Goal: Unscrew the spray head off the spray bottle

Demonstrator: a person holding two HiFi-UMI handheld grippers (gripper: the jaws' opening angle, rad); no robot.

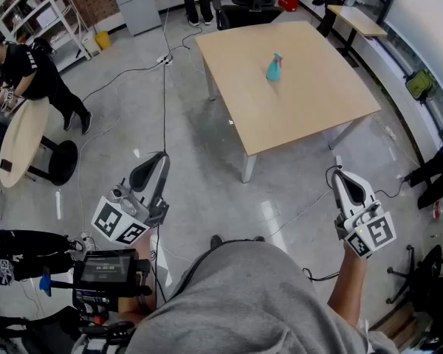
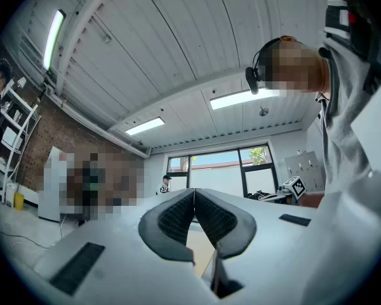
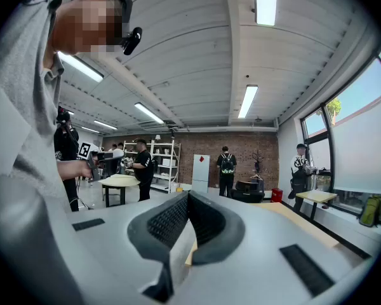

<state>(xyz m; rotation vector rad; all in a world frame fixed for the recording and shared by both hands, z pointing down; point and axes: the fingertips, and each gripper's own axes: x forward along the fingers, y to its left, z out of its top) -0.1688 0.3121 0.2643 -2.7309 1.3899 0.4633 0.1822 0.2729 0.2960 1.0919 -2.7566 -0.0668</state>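
Your L hand-held gripper (image 1: pixel 157 165): jaws pressed together, nothing between; held low over glossy grey floor (image 1: pixel 207 190). Your R hand-held gripper (image 1: pixel 340 177): same, jaws together, empty. Small teal plastic spray bottle (image 1: pixel 274 67): sits near centre of light wood square tabletop (image 1: pixel 310 105), ahead of you, well apart from both grippers.

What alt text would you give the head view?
A person stands on grey floor holding the left gripper and right gripper, both shut and empty. Ahead, a teal spray bottle stands upright on a wooden table, its spray head still on.
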